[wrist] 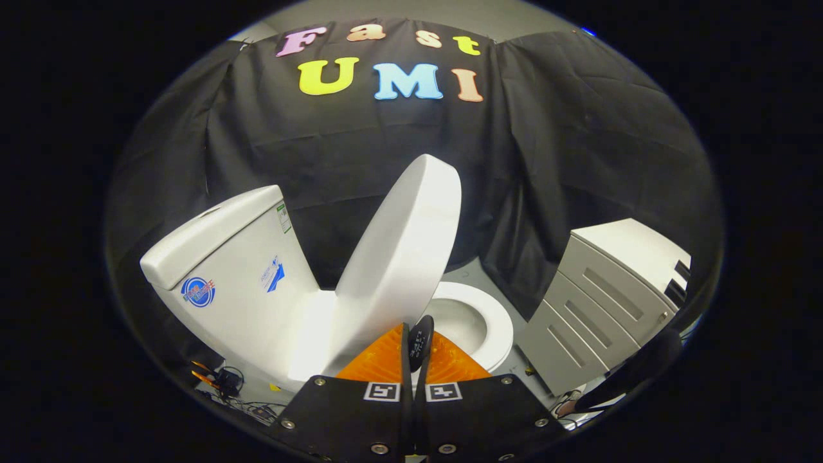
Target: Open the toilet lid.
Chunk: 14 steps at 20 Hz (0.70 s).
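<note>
Lid (398, 257) stands raised, tilted roughly halfway up, hinged edge down near the tank (238, 270), free edge high and leaning away from it. Not yet back against the tank; a clear wedge of gap remains between the two. Bowl (495, 328) lies open beyond and to the right of the lid, rim visible.

Gripper (415, 347) sits low beside the lid's near edge. Jaws look drawn together with little or no gap, fingertips (421, 334) close to or touching the lid's lower edge. Cannot tell whether they pinch the lid's rim or merely press against it; contact point is hidden by the fingers themselves.

Judgement: step in hand is the last part of the swing, carrying the lid past upright to rest on the tank.

How to do it well:
- Follow the hinge arc; push along the curve toward the tank, not straight across, or the tips will slide off the smooth face.
- Keep contact low and steady; the glossy surface gives little grip.
- Slow down once the lid passes upright, since from there it will likely fall back by its own weight and knock the tank.
- Let go or draw off only when the lid rests still.

Cabinet (604, 302) stands well apart to the right, out of the way. Cables (231, 386) lie on the floor by the toilet base; no concern for this motion.
</note>
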### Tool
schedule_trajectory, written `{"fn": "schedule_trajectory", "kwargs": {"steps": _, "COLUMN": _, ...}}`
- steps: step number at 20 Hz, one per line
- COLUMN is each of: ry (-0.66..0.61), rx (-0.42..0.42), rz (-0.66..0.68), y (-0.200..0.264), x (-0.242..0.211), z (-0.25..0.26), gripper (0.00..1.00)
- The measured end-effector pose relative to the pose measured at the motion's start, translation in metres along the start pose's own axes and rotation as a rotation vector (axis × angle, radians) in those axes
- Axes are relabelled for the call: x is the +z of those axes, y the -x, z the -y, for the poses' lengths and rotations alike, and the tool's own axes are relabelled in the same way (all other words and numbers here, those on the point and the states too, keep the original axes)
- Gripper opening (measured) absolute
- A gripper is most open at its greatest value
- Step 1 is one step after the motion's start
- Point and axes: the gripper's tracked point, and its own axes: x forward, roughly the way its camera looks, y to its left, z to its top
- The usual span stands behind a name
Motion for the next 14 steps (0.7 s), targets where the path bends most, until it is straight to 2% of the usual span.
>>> {"fn": "schedule_trajectory", "kwargs": {"steps": 14, "ry": 0.231, "rx": 0.007, "rz": 0.104, "y": 0.026, "x": 0.035, "z": -0.077, "gripper": 0.00}}
